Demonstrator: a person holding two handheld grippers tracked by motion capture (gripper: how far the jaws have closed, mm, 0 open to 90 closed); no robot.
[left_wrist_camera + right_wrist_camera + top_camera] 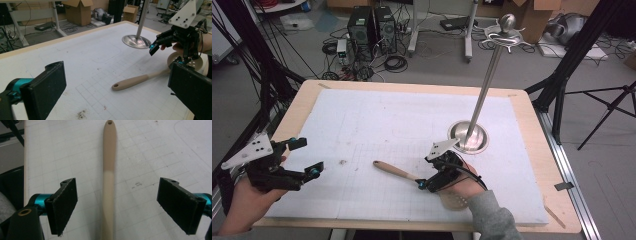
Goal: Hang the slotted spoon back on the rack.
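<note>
A tan slotted spoon (pixel 394 171) lies flat on the white gridded mat (pixel 387 120), handle toward the left, its perforated head (pixel 457 201) under a person's right hand. My right gripper (pixel 428 172) hovers open over the handle; in the right gripper view the handle (pixel 109 170) runs up between the two spread pads (pixel 63 205), touching neither. My left gripper (pixel 308 157) is held open at the mat's left edge, with nothing between its fingers. In the left gripper view the spoon (pixel 132 81) and the right gripper (pixel 166 56) lie ahead of the left gripper (pixel 117 92).
A metal stand rises from a round steel base (pixel 468 137) just behind the right gripper, its pole tilting up to a ball top (pixel 507 22). The mat lies on a wooden table (pixel 532 150). Computers, cables and tripod legs are on the floor beyond.
</note>
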